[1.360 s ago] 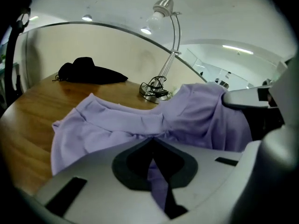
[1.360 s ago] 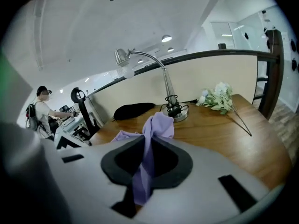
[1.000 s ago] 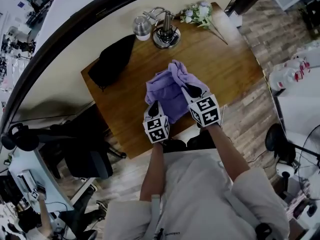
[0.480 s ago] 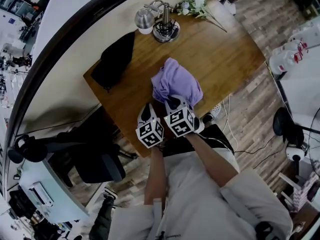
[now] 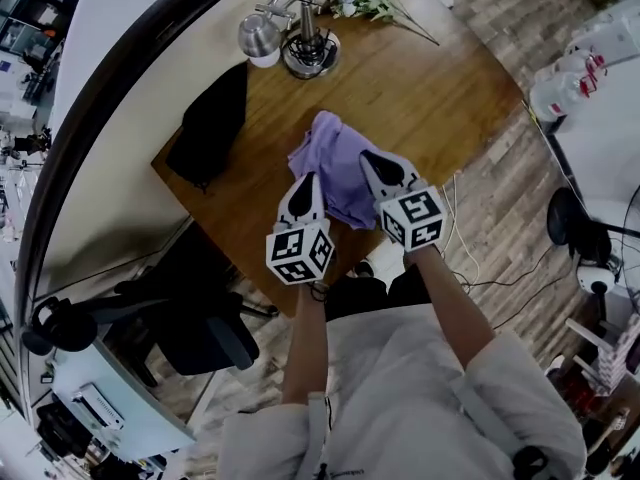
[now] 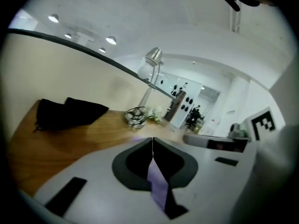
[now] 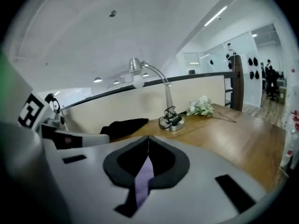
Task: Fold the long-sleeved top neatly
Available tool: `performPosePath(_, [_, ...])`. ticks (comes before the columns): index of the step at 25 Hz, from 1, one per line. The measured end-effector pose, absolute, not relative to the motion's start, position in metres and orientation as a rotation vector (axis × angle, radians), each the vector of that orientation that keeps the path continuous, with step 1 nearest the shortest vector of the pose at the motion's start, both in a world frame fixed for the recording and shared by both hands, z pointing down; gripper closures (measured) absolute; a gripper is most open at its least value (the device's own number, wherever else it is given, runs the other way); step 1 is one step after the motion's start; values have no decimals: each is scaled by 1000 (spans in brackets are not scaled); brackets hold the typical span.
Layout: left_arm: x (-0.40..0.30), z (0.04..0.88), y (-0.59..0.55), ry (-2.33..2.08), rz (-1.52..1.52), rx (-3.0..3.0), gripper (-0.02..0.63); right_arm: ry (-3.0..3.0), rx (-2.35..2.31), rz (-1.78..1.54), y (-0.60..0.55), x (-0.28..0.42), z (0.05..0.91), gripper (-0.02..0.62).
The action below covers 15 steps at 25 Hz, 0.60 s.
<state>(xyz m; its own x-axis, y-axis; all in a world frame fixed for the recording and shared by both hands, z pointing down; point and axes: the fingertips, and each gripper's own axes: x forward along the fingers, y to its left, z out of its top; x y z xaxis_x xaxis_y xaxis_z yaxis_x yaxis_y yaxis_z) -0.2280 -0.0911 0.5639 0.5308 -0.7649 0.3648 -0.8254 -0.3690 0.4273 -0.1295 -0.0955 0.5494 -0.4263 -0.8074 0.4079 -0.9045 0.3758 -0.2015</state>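
Brought the left tool [image 5: 305, 180] and the right tool [image 5: 376, 160] side by side at the near edge of the worktop [image 5: 440, 78] half a second back, then drew them apart again, to either side of the purple top [image 5: 335, 158]. Lifted the left tool higher, nearer the head camera than before. Just been closing the right tool's jaws, with a strip of purple cloth pinched between them. Pulled the top from a loose spread with a bunched far end into a narrower, gathered bundle between the two tools.
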Motion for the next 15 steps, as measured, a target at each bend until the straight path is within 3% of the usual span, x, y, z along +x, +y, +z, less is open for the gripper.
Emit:
performPosePath(3, [-191, 588, -108, -1264, 289, 2235, 581, -2373, 1515, 600, -114, -128, 571, 591])
performPosePath(7, [-203, 654, -121, -1378, 608, 2158, 581, -2220, 1399, 554, -99, -136, 643, 591])
performPosePath(15, [-208, 695, -117, -1314, 644, 2180, 581, -2120, 1366, 496, -82, -133, 699, 592])
